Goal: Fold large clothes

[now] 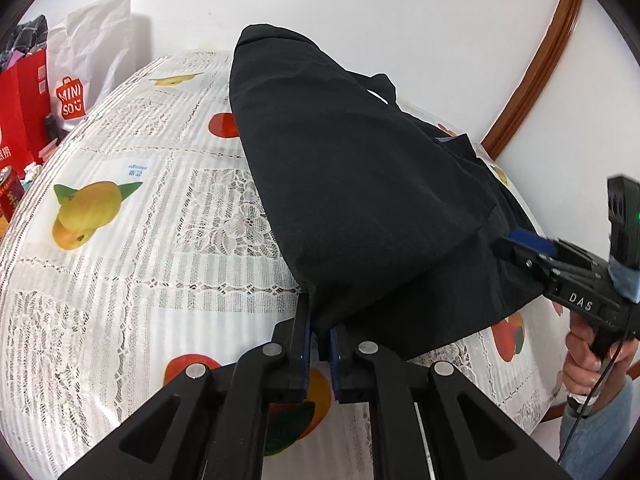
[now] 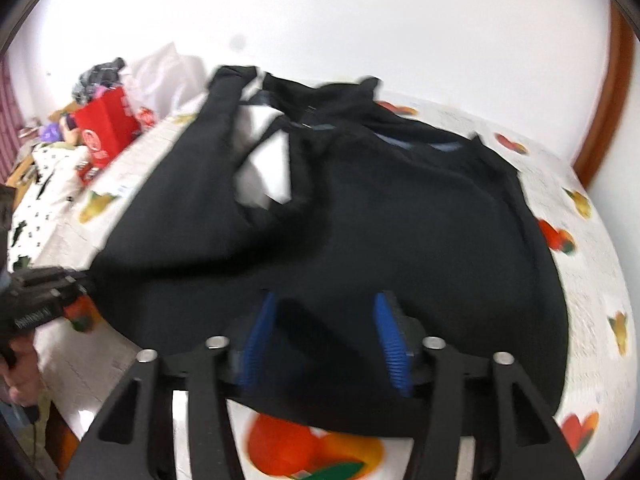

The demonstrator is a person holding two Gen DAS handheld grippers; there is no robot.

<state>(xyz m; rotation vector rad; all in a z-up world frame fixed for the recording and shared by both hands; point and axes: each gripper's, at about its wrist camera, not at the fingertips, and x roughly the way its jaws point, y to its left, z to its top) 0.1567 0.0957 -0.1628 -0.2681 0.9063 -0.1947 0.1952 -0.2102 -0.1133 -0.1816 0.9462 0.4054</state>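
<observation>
A large black garment (image 1: 360, 184) lies on the table with one side lifted and pulled taut. My left gripper (image 1: 320, 326) is shut on its lower corner and holds that corner above the tablecloth. In the right wrist view the black garment (image 2: 400, 220) spreads across the table, partly folded over itself, with a white patch showing. My right gripper (image 2: 326, 332) is open, its blue pads wide apart over the garment's near edge. The right gripper also shows in the left wrist view (image 1: 516, 242) at the garment's right edge. The left gripper shows in the right wrist view (image 2: 86, 284), far left.
The table (image 1: 120, 240) has a white lace cloth with fruit prints. A red bag (image 1: 20, 100), a white Miniso bag (image 1: 88, 60) and a red can (image 1: 10, 196) stand at its far left. A wood-trimmed wall (image 1: 536, 60) rises behind.
</observation>
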